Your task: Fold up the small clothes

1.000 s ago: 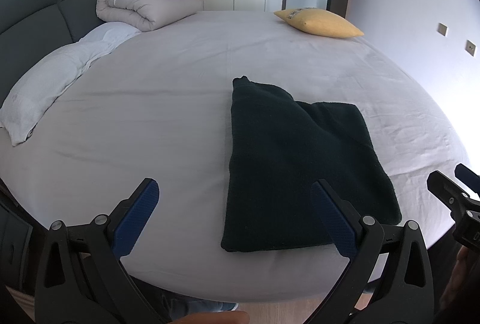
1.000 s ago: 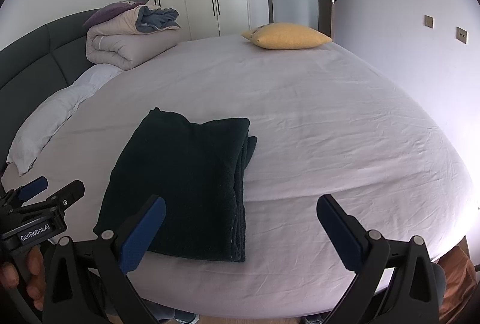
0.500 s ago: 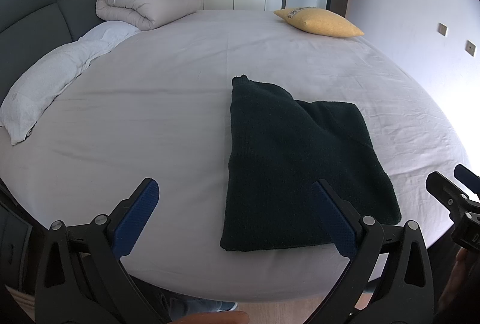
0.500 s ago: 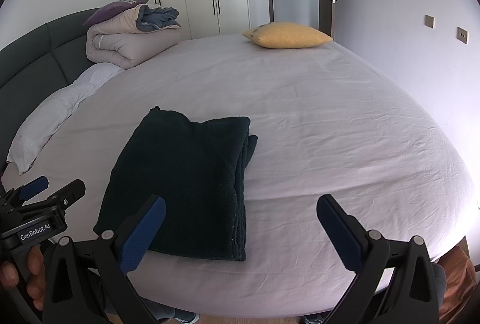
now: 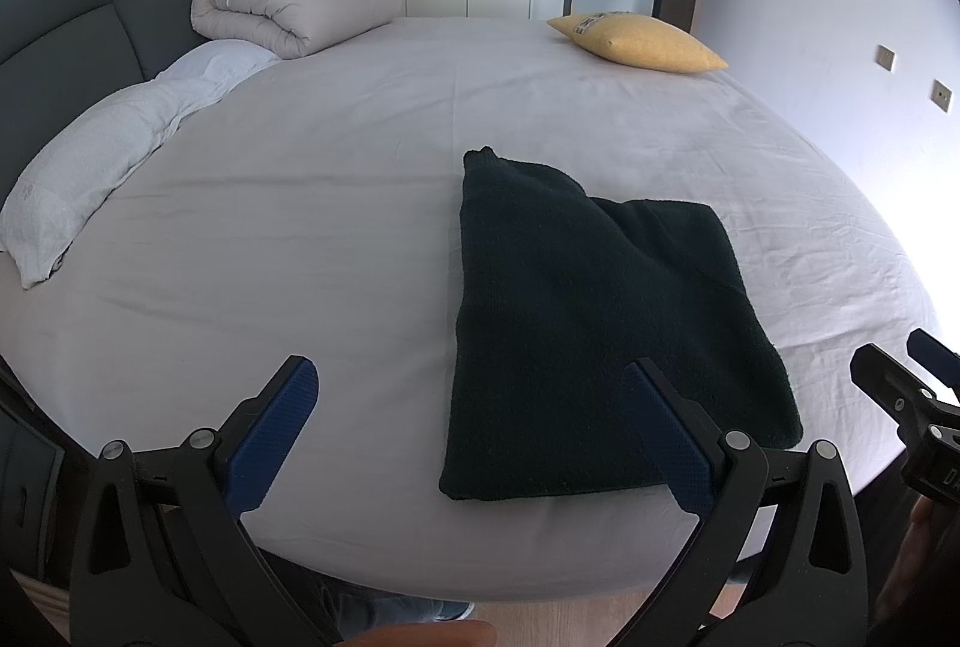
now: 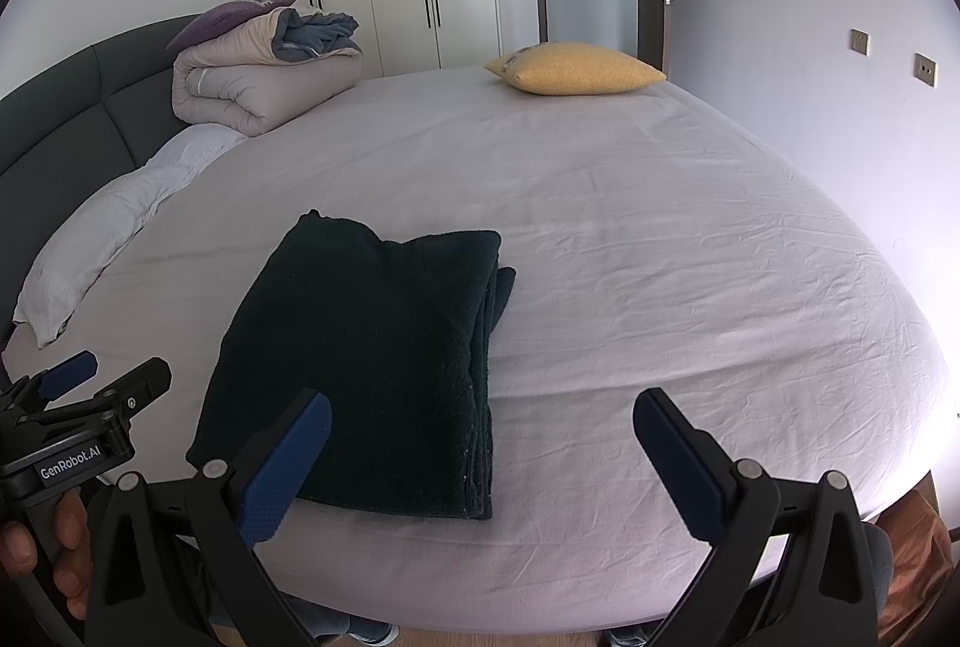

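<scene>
A dark green knit garment point(image 5: 594, 329) lies folded flat in a rough rectangle near the front edge of the bed; it also shows in the right wrist view point(image 6: 372, 365), with stacked layers along its right edge. My left gripper point(image 5: 474, 437) is open and empty, held just short of the bed edge, its right finger in front of the garment's near corner. My right gripper point(image 6: 480, 461) is open and empty, to the right of the garment's near edge. Each gripper shows at the edge of the other's view, apart from the cloth.
The bed's pale sheet point(image 5: 300, 227) is wide. A yellow cushion point(image 5: 642, 41) lies at the far right, a rolled duvet point(image 5: 288, 5) and white pillows point(image 5: 120, 155) at the dark headboard on the left. Wardrobes and a door stand behind.
Almost nothing moved. Both grippers stay open, and the garment lies still in the same shape.
</scene>
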A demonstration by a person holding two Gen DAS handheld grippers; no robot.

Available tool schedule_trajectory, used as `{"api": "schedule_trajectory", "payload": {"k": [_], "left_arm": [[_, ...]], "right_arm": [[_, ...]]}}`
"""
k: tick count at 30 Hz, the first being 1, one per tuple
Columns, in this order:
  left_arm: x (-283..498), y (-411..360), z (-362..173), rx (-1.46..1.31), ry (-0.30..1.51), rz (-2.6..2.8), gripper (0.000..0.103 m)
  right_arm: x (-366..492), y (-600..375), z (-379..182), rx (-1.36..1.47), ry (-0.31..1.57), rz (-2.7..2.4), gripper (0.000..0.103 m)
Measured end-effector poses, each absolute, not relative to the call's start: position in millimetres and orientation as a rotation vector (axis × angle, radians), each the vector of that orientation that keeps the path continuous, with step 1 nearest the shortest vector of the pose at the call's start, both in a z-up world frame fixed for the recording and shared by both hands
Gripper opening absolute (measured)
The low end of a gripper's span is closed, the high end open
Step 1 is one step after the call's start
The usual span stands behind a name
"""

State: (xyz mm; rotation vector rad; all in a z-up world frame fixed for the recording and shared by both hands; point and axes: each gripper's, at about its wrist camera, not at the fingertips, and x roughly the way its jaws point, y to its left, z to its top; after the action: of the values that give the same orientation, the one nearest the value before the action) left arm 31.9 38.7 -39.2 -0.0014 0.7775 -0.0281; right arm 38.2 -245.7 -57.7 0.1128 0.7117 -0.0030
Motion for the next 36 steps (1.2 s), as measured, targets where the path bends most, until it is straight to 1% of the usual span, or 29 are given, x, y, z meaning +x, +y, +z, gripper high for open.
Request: {"api": "schedule_trajectory", "payload": {"k": [36], "left_arm": [[27.8, 41.6, -41.7, -0.008, 0.787, -0.033, 0.103]], "right_arm": [[36.6, -244.5, -59.8, 0.111, 0.718, 0.002, 0.103]]}}
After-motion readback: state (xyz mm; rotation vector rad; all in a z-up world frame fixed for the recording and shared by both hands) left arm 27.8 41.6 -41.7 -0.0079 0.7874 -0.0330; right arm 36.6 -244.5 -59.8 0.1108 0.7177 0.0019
